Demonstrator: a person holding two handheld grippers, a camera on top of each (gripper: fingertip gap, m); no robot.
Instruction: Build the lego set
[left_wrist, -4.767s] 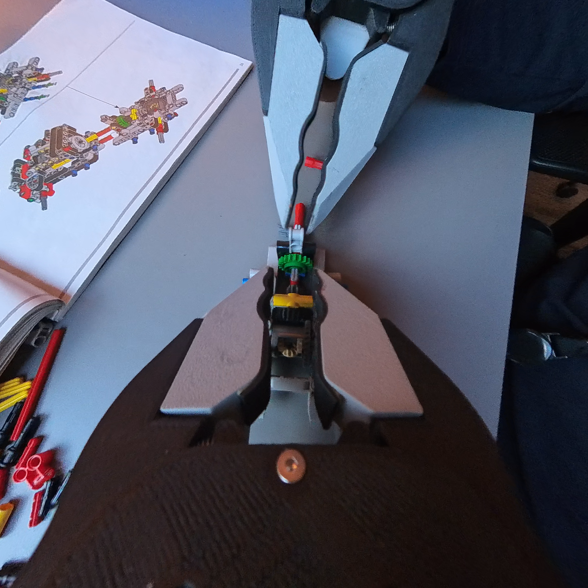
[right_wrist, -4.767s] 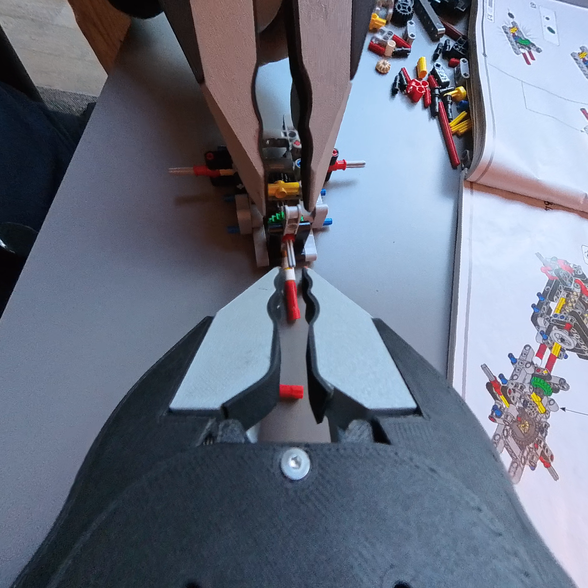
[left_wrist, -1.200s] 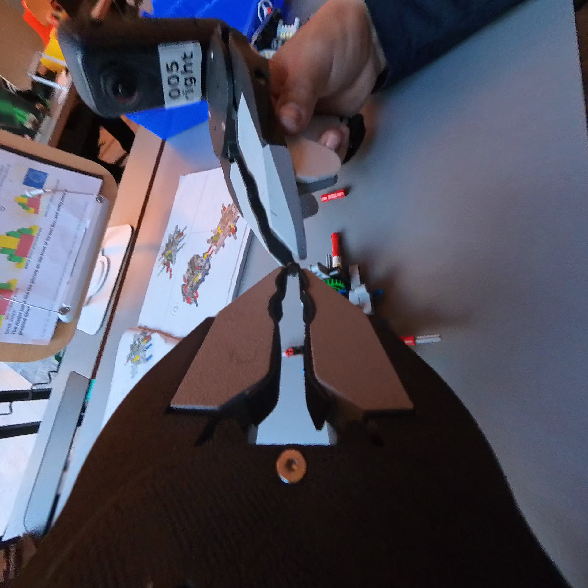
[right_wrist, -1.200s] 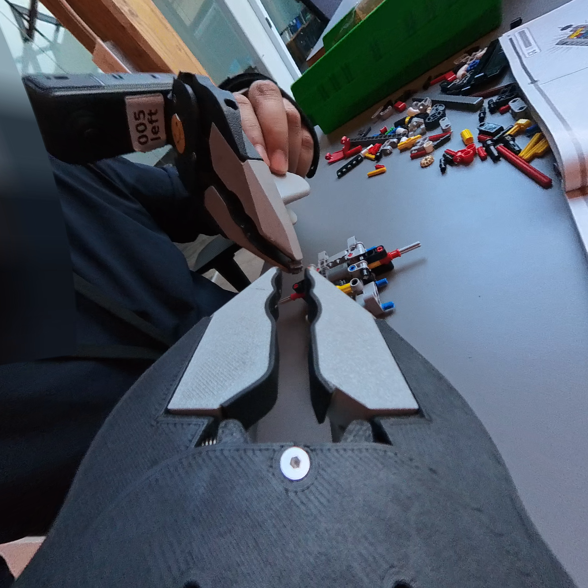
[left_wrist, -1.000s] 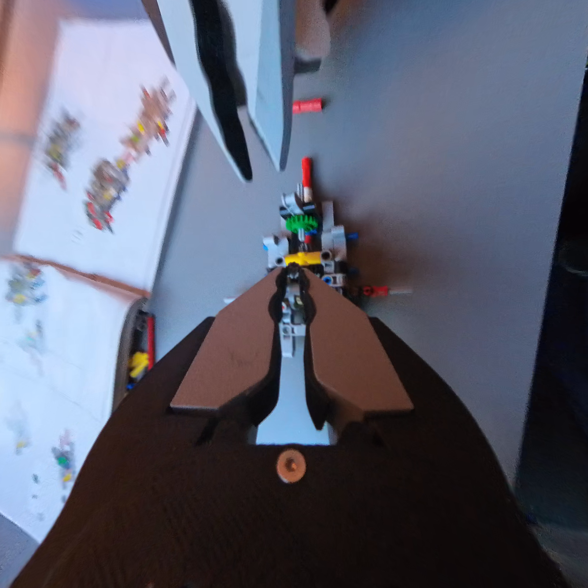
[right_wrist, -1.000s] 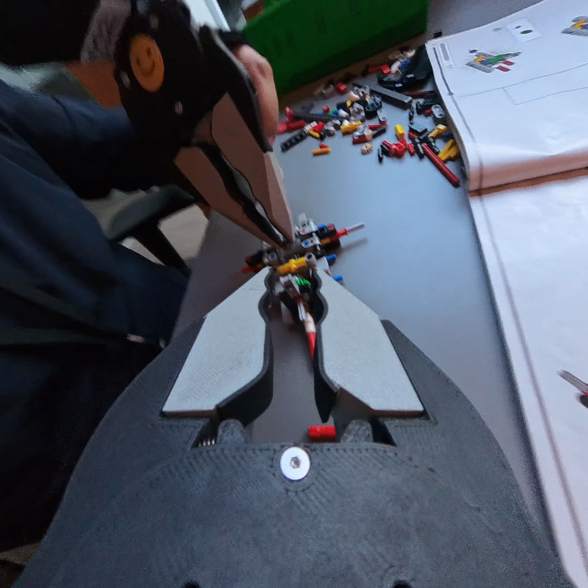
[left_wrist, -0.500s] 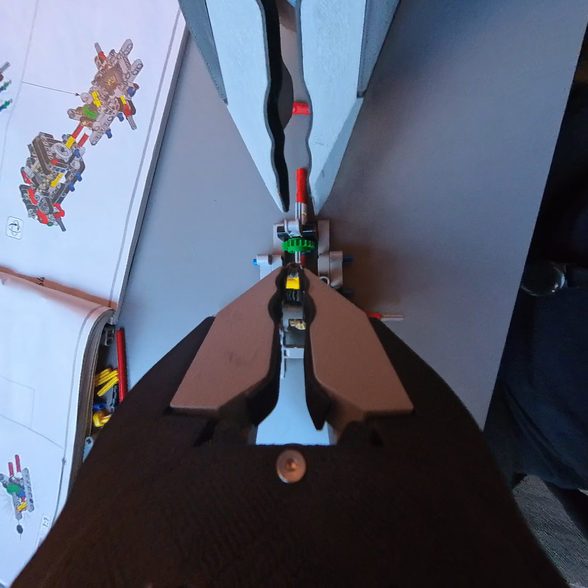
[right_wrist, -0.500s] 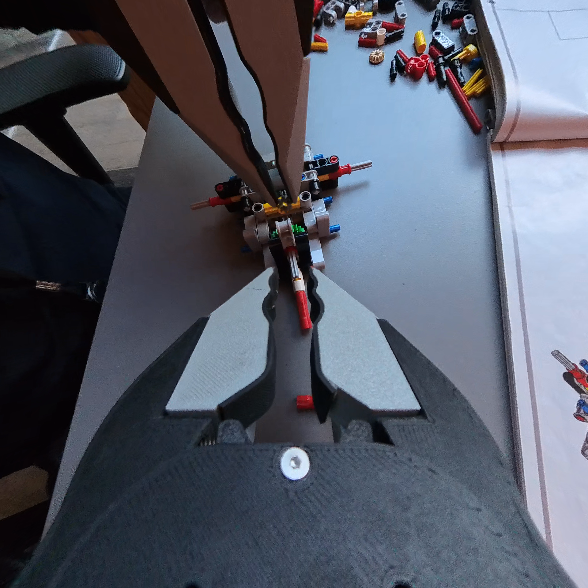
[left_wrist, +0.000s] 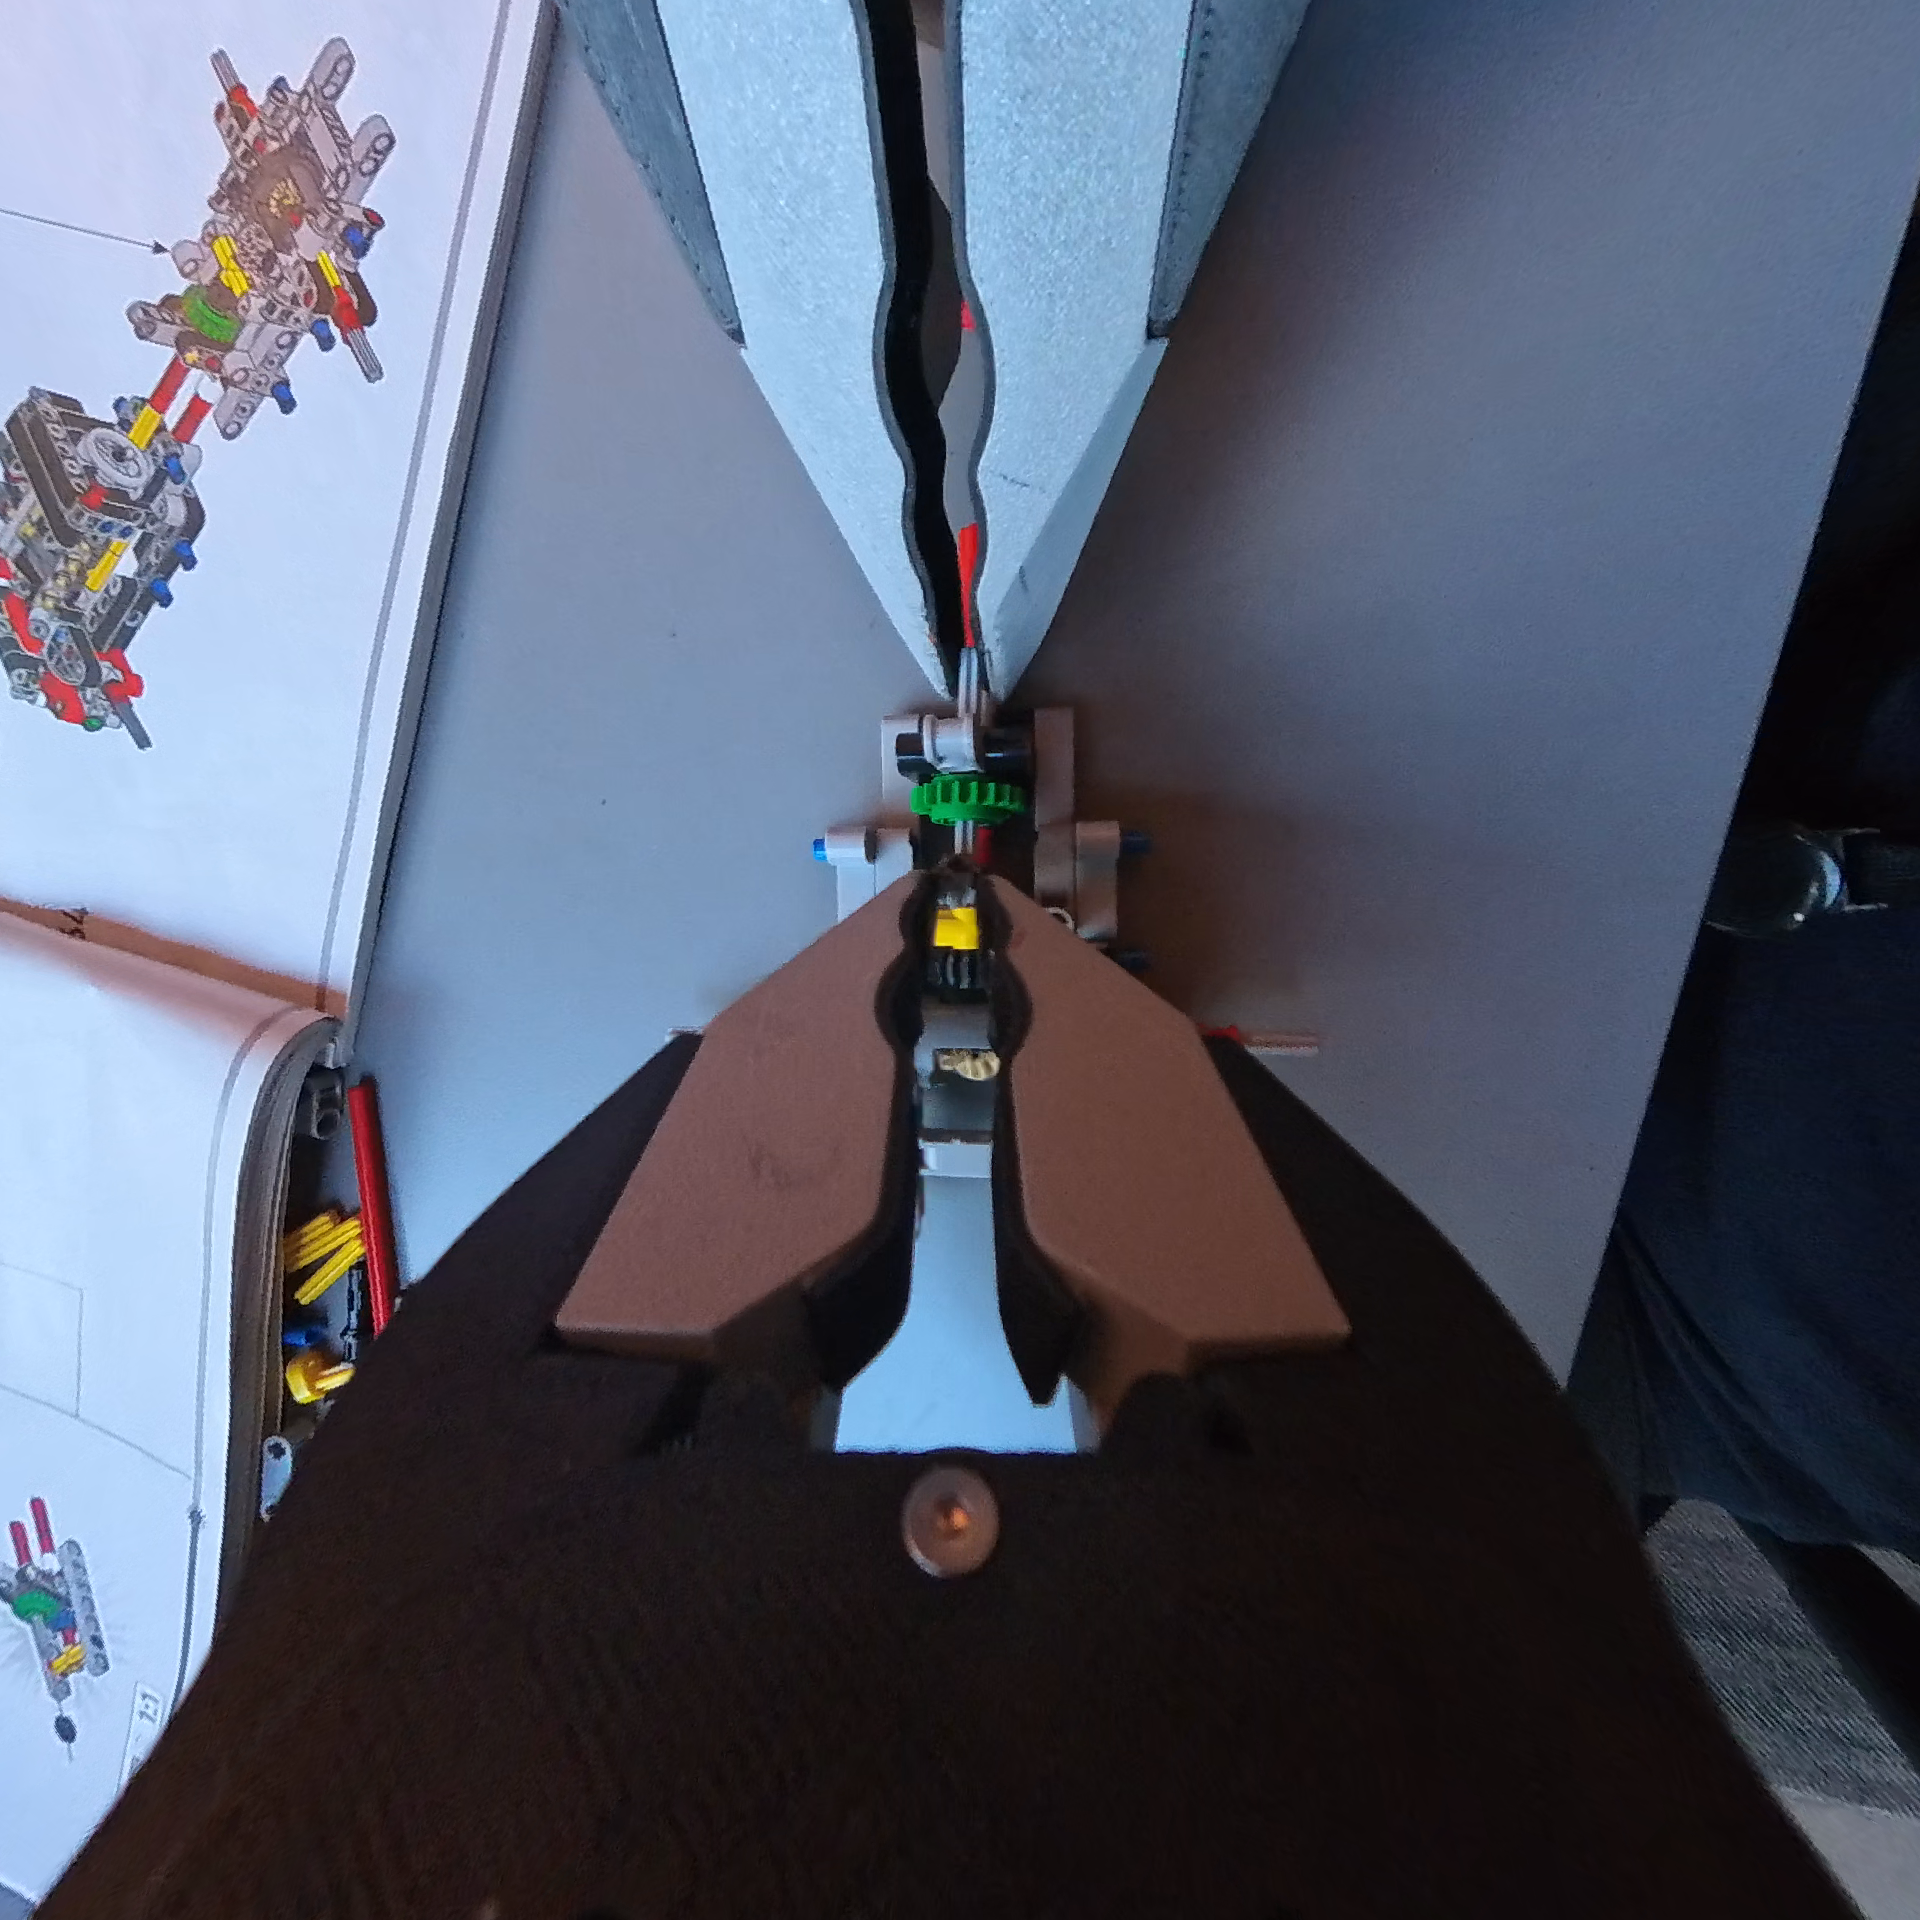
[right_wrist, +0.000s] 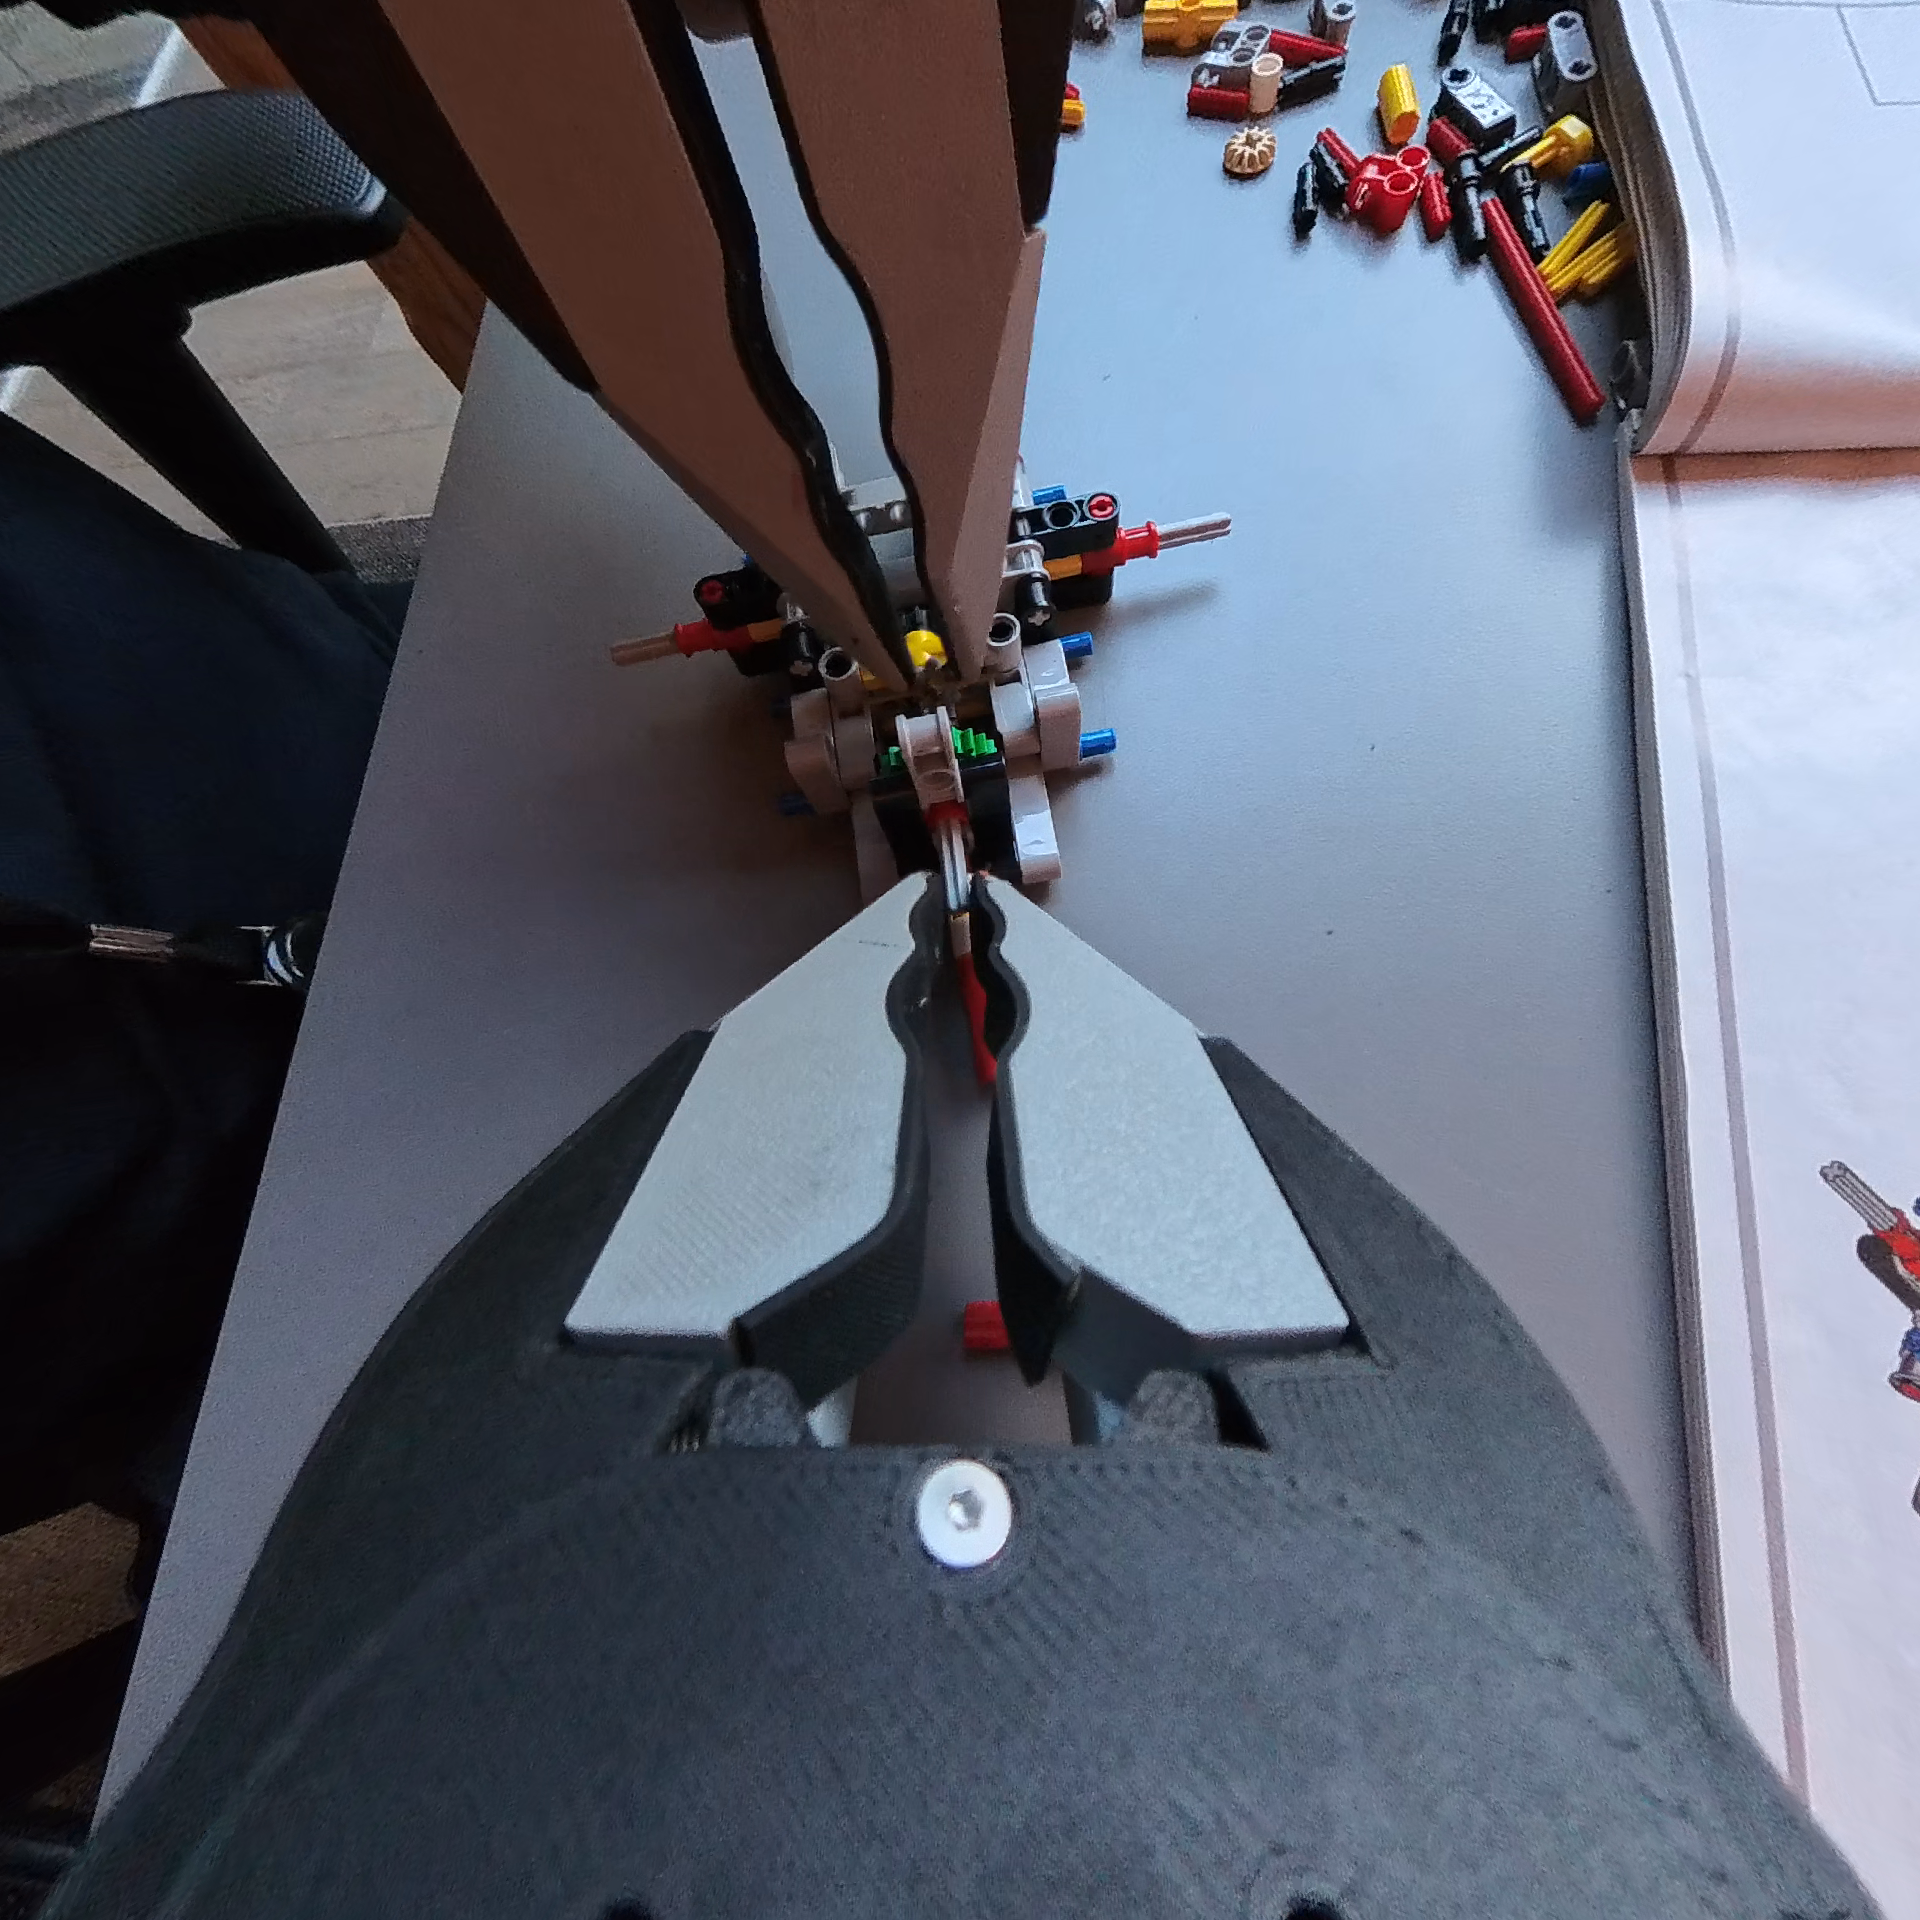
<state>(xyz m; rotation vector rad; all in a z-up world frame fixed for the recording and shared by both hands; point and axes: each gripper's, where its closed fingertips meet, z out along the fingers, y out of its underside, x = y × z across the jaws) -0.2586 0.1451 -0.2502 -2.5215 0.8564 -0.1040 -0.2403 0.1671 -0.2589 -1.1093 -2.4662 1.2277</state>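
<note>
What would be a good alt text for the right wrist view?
The right gripper is closed on the red-ended axle protruding from a small brick model on a grey table; the left gripper presses down on the model from opposite.

The left gripper (left_wrist: 956, 868) has a dark, ribbed printed body with a copper-toned screw (left_wrist: 950, 1525) behind two tan, flat, tapering fingers (left_wrist: 769, 1132) with wavy black inner edges. The right gripper (right_wrist: 954, 883) has a charcoal ribbed body, a silver hex screw (right_wrist: 964, 1513) and pale grey fingers (right_wrist: 790, 1143) of the same shape.
</note>
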